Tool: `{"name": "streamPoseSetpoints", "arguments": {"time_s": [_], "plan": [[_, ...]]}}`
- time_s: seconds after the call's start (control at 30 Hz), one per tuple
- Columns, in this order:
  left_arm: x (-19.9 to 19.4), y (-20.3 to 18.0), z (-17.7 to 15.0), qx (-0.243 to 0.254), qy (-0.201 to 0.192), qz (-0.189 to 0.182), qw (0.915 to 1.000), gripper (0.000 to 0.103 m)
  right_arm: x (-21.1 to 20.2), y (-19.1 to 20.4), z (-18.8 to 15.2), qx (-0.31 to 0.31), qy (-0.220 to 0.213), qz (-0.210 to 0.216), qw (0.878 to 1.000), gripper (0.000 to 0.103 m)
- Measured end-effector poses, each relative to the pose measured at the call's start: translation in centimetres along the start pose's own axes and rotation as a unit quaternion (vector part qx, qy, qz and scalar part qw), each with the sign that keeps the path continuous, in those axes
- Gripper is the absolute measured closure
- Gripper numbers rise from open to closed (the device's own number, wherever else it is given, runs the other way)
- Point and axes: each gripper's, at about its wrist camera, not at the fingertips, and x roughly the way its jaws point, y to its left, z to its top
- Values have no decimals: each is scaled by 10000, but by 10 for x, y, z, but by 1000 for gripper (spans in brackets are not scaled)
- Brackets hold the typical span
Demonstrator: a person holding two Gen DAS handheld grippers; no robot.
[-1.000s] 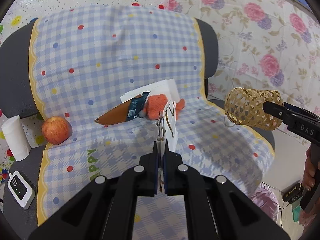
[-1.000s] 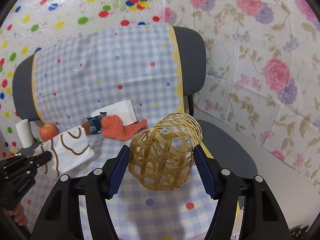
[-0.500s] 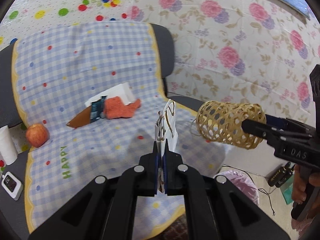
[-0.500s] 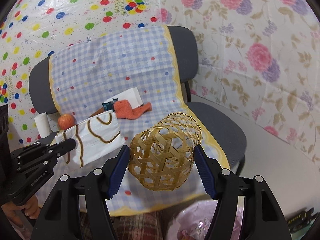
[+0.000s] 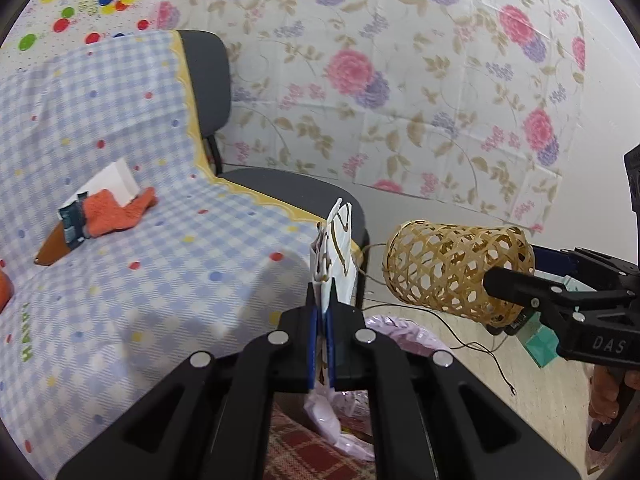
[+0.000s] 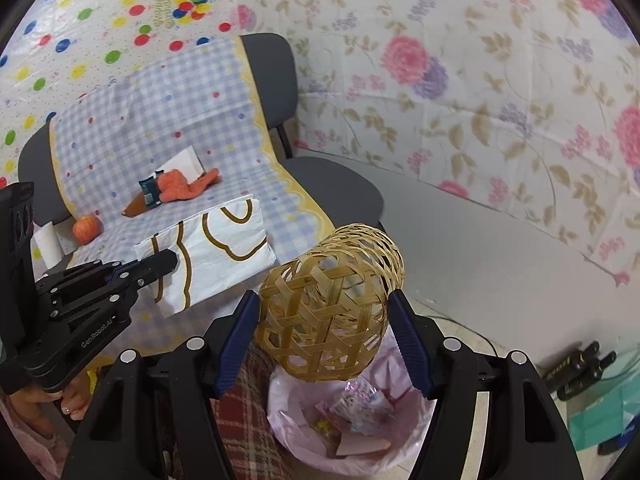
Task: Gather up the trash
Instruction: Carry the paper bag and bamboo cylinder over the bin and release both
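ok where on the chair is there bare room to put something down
Free: checkered cloth in front of the orange rag, and the grey seat edge on the right. Crowded: the back, around rag, brown pouch and white box; apple at left.

A grey chair [image 6: 332, 184] is standing ahead of me against the wall, draped in a blue-checked cloth [image 6: 160, 120] with coloured dots. Floral sheeting [image 6: 460, 80] is covering the wall to my right; polka-dot sheeting [image 6: 100, 12] is covering the wall behind the chair. Pale floor [image 6: 500, 264] is showing below.
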Motion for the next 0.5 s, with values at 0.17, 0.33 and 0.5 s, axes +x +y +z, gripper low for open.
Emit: {"name": "streamPoseSetpoints", "arguments": {"time_s": [0.17, 0.33, 0.5], "plan": [[16, -17, -2, 122, 143, -157, 9997, 101, 9, -17, -15, 210, 219, 6, 9995, 36], [36, -26, -4, 169, 389, -240, 9988, 101, 29, -30, -23, 394, 413, 63, 9984, 38], [49, -31, -6, 205, 547, -302, 9978, 71, 36, -41, -23, 555, 394, 22, 9977, 32]]}}
